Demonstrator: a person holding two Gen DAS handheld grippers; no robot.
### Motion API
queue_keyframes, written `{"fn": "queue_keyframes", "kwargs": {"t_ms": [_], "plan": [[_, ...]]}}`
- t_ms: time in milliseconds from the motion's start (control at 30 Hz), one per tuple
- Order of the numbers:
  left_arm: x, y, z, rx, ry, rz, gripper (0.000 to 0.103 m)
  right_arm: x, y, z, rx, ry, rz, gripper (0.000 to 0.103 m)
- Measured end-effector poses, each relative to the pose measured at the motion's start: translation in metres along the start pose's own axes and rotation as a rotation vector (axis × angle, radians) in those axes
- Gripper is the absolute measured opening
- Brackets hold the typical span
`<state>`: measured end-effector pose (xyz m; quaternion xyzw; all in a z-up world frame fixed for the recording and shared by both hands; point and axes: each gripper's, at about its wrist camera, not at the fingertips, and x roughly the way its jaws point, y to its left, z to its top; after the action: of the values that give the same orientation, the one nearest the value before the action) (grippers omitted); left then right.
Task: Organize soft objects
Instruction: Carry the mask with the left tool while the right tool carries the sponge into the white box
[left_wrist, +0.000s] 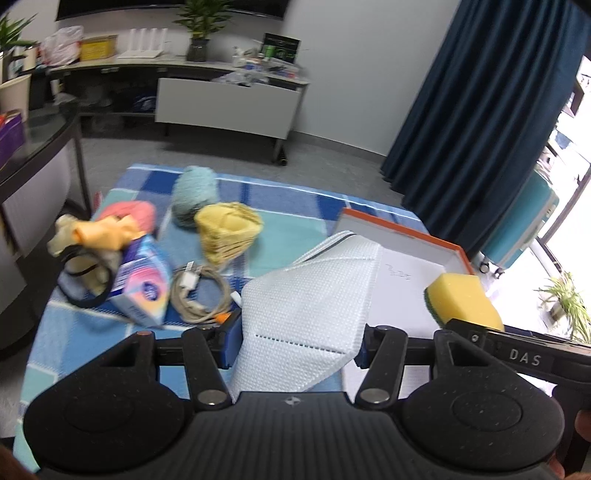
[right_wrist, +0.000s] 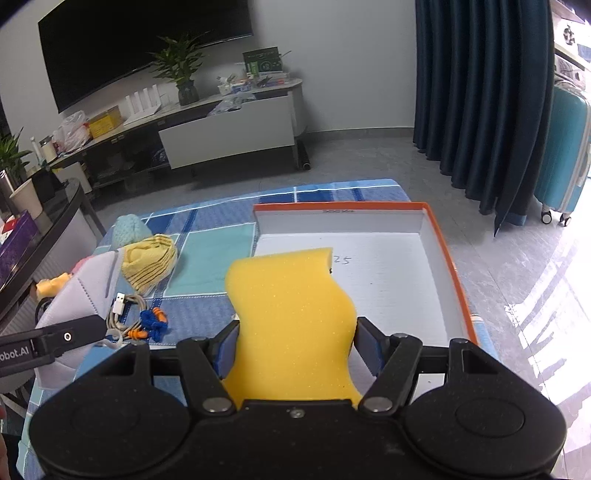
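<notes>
Sponge in transit: the right hand-held gripper (right_wrist: 295, 343) has its blue pads pressed into the waist of a wavy yellow foam sponge with a green scouring underside (right_wrist: 291, 314), which it holds above the near part of the shallow white cardboard tray with the orange rim (right_wrist: 439, 243). The left hand-held gripper (left_wrist: 295, 343) is closed to about the width of a white textured folded face mask (left_wrist: 314, 291), gripping it at its lower fold, just left of the tray's near corner. Both items are clear of the blue-and-teal checked cloth (right_wrist: 210, 258) that covers the counter.

Remaining left of the tray on the cloth: a yellow striped knitted pouch (left_wrist: 227, 229), a teal yarn ball (left_wrist: 194, 195), a pink yarn ball (left_wrist: 131, 212), an orange and cream crumpled cloth (left_wrist: 99, 232), a pastel tissue pack (left_wrist: 142, 280), a coiled beige charging cable (left_wrist: 199, 291) and blue corded earplugs with orange tips (right_wrist: 153, 323).

Judgement: the step in hand is delivery of two soft items to the tray. The tray appears empty, bar handwriting on its floor. The next move calls for lowering the sponge to the tray floor and opening the right jaws, then carrying the mask rightward over the rim without the two tools colliding, as they are near each other.
</notes>
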<state>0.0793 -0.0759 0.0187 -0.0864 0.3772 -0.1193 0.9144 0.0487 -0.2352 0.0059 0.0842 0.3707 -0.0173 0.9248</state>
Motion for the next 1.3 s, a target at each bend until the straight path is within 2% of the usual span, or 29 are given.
{"fn": "queue_keyframes", "kwargs": {"t_ms": [533, 867, 1300], "plan": [[0.038, -0.054, 0.007, 0.065, 0.039, -0.089, 0.057, 0.002, -0.051, 0.013, 0.07, -0.018, -0.072, 0.079], [0.055, -0.077, 0.012, 0.08, 0.052, -0.113, 0.057, 0.014, -0.075, 0.028, 0.101, -0.022, -0.093, 0.08], [0.074, -0.091, 0.021, 0.088, 0.065, -0.114, 0.057, 0.034, -0.083, 0.049, 0.095, -0.009, -0.099, 0.081]]}}
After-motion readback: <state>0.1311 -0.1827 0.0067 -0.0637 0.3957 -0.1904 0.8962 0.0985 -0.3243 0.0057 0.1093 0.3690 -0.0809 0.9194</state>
